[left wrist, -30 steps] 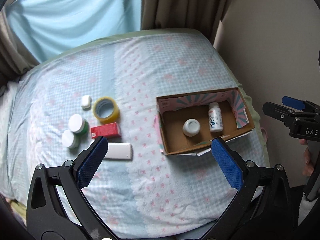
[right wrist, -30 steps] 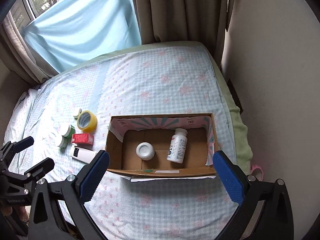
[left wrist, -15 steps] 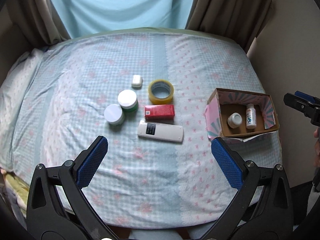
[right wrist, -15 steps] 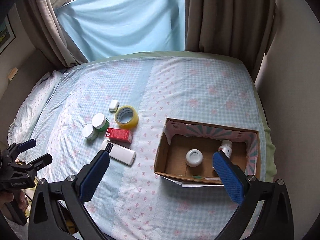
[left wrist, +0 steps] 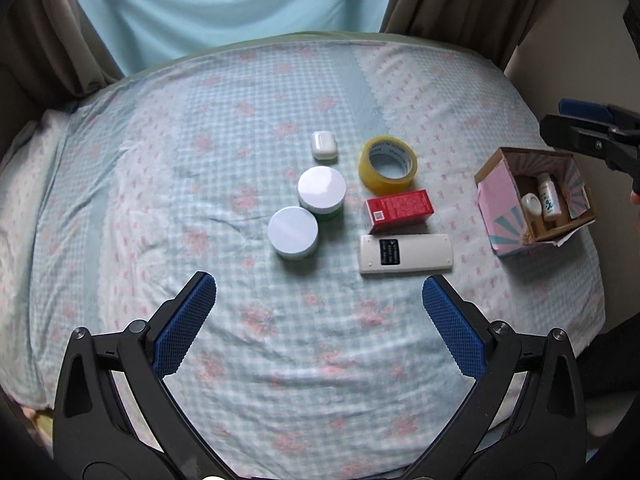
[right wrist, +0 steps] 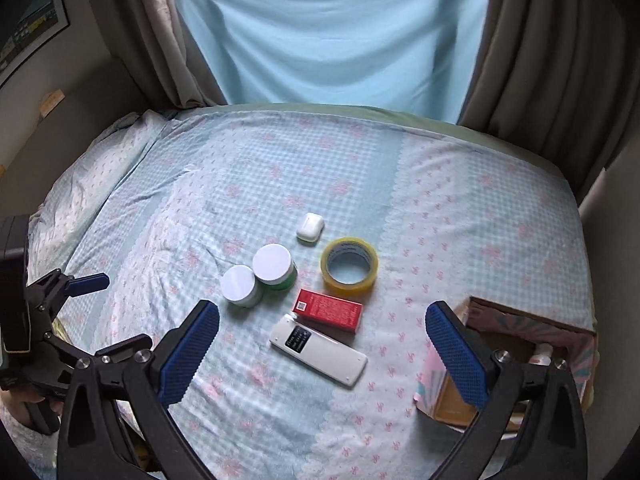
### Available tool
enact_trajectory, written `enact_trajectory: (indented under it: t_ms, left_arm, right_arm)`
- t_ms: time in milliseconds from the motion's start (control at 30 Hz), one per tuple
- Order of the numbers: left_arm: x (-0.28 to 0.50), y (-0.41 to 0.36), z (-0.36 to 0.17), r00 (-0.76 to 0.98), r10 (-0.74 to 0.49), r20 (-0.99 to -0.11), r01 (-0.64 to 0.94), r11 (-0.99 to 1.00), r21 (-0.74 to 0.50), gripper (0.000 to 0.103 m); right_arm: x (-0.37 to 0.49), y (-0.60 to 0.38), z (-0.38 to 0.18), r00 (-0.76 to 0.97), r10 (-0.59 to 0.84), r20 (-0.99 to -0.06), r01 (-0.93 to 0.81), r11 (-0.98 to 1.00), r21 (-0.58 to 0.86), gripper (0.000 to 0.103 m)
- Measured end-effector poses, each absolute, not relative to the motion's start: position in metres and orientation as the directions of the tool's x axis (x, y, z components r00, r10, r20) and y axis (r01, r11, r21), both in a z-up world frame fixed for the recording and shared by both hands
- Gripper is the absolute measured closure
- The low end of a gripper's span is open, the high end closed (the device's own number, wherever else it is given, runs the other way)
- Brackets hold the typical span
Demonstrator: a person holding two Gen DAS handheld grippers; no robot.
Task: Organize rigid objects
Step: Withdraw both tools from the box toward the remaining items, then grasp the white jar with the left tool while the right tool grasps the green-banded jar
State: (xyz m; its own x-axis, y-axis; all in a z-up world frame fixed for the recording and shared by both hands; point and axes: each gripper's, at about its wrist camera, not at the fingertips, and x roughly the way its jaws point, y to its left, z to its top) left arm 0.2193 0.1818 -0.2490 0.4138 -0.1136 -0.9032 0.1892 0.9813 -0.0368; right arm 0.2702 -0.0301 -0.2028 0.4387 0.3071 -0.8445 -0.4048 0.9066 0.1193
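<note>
Left wrist view: left gripper [left wrist: 319, 312] over bed [left wrist: 160, 160], jaws wide, holding nothing, near white remote [left wrist: 405, 253]. Right gripper [right wrist: 322, 338] likewise wide, empty, beside cardboard box [right wrist: 516, 320].

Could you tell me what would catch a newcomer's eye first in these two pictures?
Probably the cluster mid-bed: a yellow tape roll, a red box just in front of it, and a white remote nearest the camera. Left of them stand two white-lidded jars, touching. At the bed's right edge sits a cardboard box already holding a small bottle; both tools hang open and empty.
</note>
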Motion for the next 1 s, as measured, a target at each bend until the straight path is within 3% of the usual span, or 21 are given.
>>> enact_trajectory:
  t_ms: [633, 900, 1000]
  left_arm:
    - [0.308, 0.207, -0.429, 0.345, -0.128, -0.93, 0.248, 0.968, -0.042, 0.0]
    - [0.326, 0.187, -0.469, 0.319, -0.109, -0.941, 0.323, 0.946, 0.0, 0.002]
    - [0.327, 0.179, -0.474, 0.328, -0.112, -0.938, 0.363, 0.932, 0.015, 0.009]
  right_arm:
    - [0.361, 0.092, -0.381, 0.172, 0.22, -0.96, -0.818, 0.575, -0.015, 0.0]
    - [0.379, 0.119, -0.436, 0.083, 0.166, -0.983, -0.929, 0.37, -0.016, 0.006]
    - [0.378, 0.131, -0.449, 0.06, 0.159, -0.985, -0.963, 0.27, -0.015, 0.006]
